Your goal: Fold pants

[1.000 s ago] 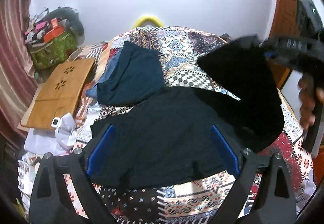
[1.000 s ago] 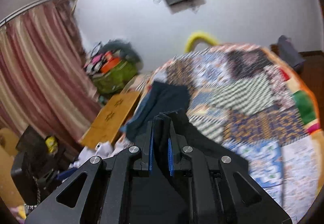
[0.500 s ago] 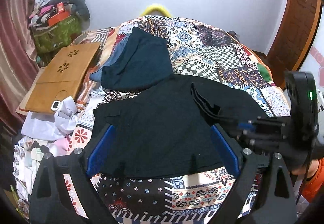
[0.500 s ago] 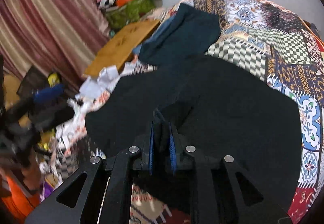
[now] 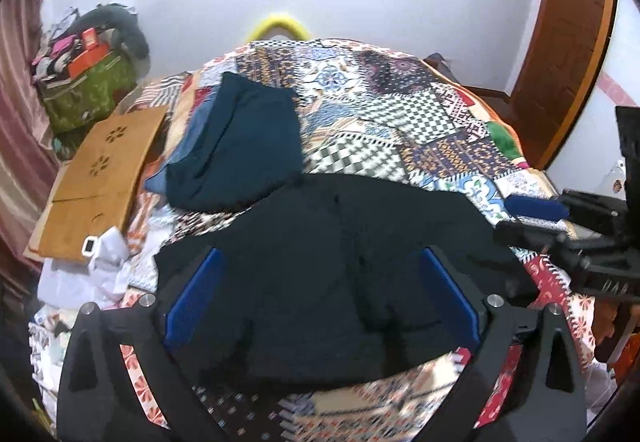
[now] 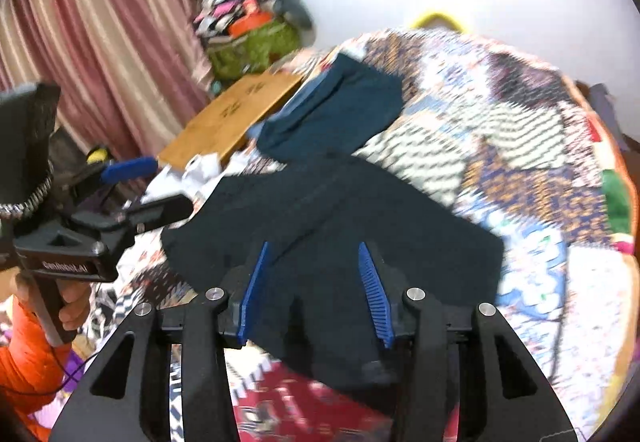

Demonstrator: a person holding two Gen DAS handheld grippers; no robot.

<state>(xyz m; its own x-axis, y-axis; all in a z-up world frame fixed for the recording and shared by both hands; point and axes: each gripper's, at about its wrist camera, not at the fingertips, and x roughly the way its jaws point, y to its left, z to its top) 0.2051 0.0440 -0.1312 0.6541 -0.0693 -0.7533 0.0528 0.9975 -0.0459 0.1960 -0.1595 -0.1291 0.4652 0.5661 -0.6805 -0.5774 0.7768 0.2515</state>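
The black pants (image 5: 320, 266) lie folded over on the patchwork bedspread (image 5: 420, 122), near the front edge; they also show in the right wrist view (image 6: 360, 218). My left gripper (image 5: 320, 294) is open and empty, its blue pads above the pants' near part. My right gripper (image 6: 314, 290) is open and empty, just above the pants' near edge. In the left wrist view the right gripper (image 5: 532, 218) sits at the bed's right side. In the right wrist view the left gripper (image 6: 148, 186) sits at the left.
Folded dark teal clothes (image 5: 240, 150) lie on the bed behind the pants. A wooden lap board (image 5: 100, 174) and white cloths (image 5: 80, 274) are at the left. A green bag (image 5: 88, 94) stands by the curtain. A wooden door (image 5: 568, 62) is at the right.
My right gripper carried a pant part across, laid it on the pants, opened and drew back to the right. The left gripper stayed open over the pants.
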